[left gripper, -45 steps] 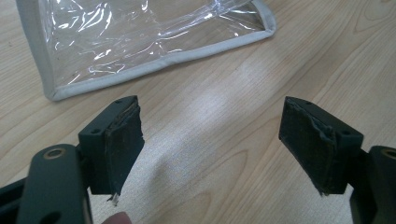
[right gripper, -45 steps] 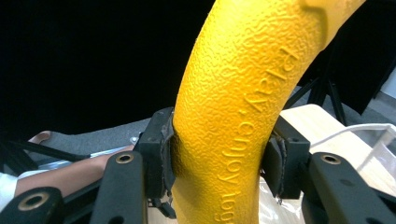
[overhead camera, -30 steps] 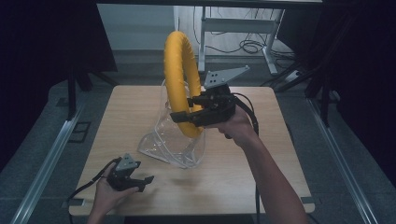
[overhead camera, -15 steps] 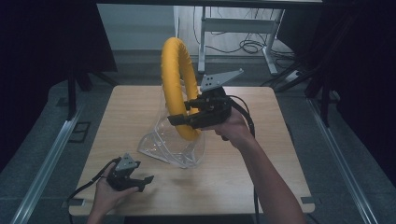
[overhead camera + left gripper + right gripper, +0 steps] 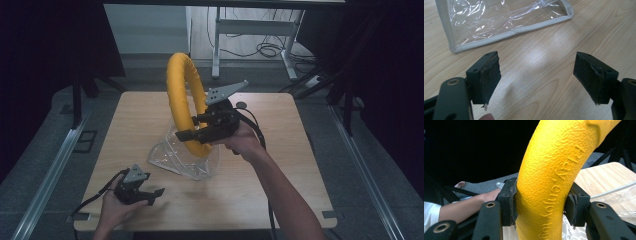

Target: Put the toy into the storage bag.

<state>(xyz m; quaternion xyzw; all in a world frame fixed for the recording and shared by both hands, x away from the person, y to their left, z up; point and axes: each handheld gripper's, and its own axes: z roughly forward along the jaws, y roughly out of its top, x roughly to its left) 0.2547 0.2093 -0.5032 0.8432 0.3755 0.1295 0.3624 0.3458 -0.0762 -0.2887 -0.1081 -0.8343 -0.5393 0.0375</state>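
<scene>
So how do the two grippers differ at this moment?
The right gripper is shut on the yellow ring; the left gripper is open and holds nothing. The right one is held up above the clear bag; the left one sits low by the table's near edge, jaws toward the bag. Both are black, two-jawed and hand-held.

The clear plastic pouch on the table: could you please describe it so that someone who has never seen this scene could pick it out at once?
Start at the wooden table and look to its middle, just below the yellow ring held upright in the right gripper. The clear plastic pouch lies there, crinkled and glossy, edged with pale grey piping. It is the one see-through thing on the table, lying ahead of the open left gripper.
</scene>
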